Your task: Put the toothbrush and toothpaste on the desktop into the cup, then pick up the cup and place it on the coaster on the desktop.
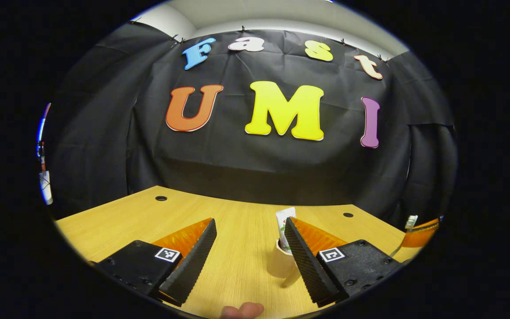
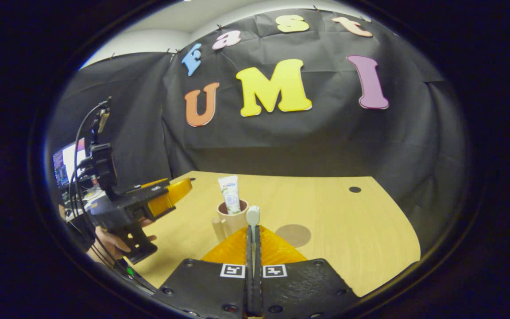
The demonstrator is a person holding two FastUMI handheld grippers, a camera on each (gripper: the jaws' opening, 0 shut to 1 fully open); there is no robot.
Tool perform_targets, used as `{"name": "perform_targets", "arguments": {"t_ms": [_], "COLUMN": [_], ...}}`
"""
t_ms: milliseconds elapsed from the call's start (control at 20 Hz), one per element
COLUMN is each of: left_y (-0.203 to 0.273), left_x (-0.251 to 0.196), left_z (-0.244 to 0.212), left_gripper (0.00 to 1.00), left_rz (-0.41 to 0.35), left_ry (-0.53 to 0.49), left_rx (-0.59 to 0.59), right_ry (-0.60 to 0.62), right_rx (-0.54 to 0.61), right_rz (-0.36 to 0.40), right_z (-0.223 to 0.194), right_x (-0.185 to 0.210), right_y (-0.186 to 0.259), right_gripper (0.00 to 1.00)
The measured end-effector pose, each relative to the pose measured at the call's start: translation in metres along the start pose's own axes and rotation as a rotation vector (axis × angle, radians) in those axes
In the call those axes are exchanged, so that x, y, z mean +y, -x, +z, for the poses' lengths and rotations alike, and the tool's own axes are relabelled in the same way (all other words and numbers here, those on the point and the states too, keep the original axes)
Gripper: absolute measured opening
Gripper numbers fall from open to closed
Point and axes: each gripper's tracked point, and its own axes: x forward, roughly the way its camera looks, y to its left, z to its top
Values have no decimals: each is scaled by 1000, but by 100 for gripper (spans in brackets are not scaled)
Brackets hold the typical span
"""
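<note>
Upright, head-up toothbrush [image 2: 253,221] in right gripper [image 2: 253,239], near cup [image 2: 233,219]

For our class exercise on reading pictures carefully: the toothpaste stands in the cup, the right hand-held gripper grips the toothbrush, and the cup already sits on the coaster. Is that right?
Not quite: the cup is not on the coaster. The right gripper view shows it on the bare desktop, apart from the coaster. The rest holds: the toothpaste stands in the cup, and the right hand-held gripper grips the toothbrush.
</note>
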Motion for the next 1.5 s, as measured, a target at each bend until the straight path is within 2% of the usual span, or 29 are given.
{"name": "perform_targets", "arguments": {"t_ms": [250,450,700,850,1050,1400,1450,1500], "left_y": [44,68,81,83,84,86,86,87], "left_x": [14,28,54,63,64,63,61,60], "left_z": [-16,-14,-9,-9,-14,-7,-7,-7], "left_gripper": [98,98,98,100,98,98,98,98], "left_rz": [30,68,112,124,120,124,122,116], "left_ry": [-8,-38,-55,-36,-7,-23,-19,-14], "left_rx": [26,6,-12,-11,6,-8,-4,-1], "right_ry": [74,131,88,55,58,51,56,50], "right_rx": [-86,-154,-157,-156,-197,-161,-140,-130], "right_rz": [48,49,48,63,51,40,22,20], "right_z": [48,84,94,104,120,108,100,95], "right_x": [33,53,63,68,66,64,59,57], "right_y": [-41,-80,-112,-114,-118,-133,-133,-134], "right_gripper": [0,0,0,0,0,0,2,14]}}
